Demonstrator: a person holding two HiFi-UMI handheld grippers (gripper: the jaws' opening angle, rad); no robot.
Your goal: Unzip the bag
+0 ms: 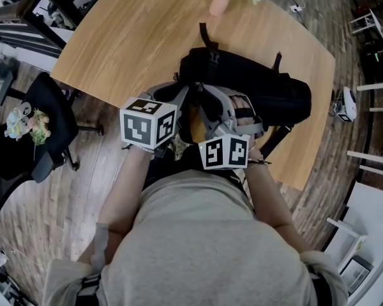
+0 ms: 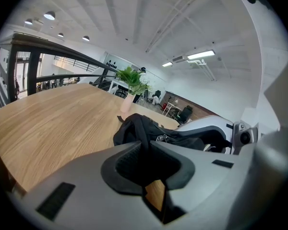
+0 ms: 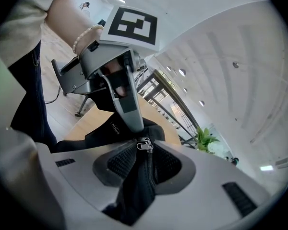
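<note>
A black backpack (image 1: pixel 262 88) lies on the wooden table (image 1: pixel 134 37), close to its near edge. My left gripper (image 1: pixel 179 97) is at the bag's near end. In the left gripper view the bag (image 2: pixel 139 128) rises as a thin fold of black fabric, and my left gripper (image 2: pixel 145 145) is shut on that fold. My right gripper (image 1: pixel 233 110) sits just right of the left one. In the right gripper view a silver zipper pull (image 3: pixel 145 145) and its zip line lie between the tips of my right gripper (image 3: pixel 145 148), with a gap left around them. The left gripper (image 3: pixel 127 104) shows just beyond.
A pink vase of flowers (image 1: pixel 220 2) stands at the table's far edge. A black office chair (image 1: pixel 48 120) is on the floor to the left. White frame stands (image 1: pixel 370 126) are on the right. The table's corner lies just right of the bag.
</note>
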